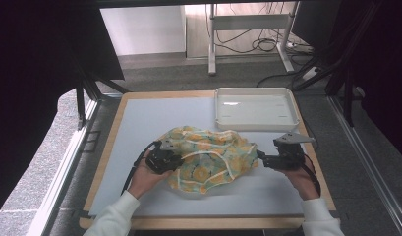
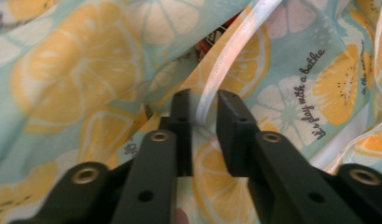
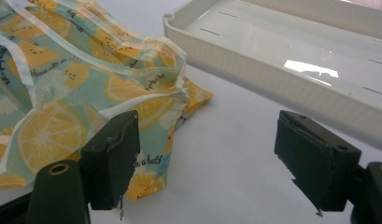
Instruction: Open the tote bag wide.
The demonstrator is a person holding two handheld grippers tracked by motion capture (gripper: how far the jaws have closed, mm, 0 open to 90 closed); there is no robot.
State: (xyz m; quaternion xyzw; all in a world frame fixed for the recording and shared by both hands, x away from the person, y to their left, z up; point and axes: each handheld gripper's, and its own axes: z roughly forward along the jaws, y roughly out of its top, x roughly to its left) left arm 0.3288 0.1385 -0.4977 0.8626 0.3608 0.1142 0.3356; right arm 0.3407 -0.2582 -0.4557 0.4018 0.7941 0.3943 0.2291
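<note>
The cloth (image 1: 208, 158), a crumpled lemon-print piece with white trim, lies bunched on the tabletop (image 1: 154, 118) between my two grippers, and I read this as the grasping step before spreading or folding it. In the left gripper view my left gripper (image 2: 202, 105) has its fingers (image 2: 181, 116) nearly closed around a white trim band (image 2: 226, 60); the band runs up through the narrow gap, so I judge it pinched or about to be, though I cannot tell how firm the hold is. In the right gripper view my right gripper (image 3: 207, 158) stands wide open, bare tabletop between the fingers, with the cloth's corner just touching the inner side of the left finger (image 3: 111, 154) and nothing against the other one. The tray (image 3: 291, 60) sits beyond those fingers, apart from the cloth. Next, I think, the right gripper should shift toward the cloth's edge so the hem lies between its fingers, then close, before either hand lifts.
</note>
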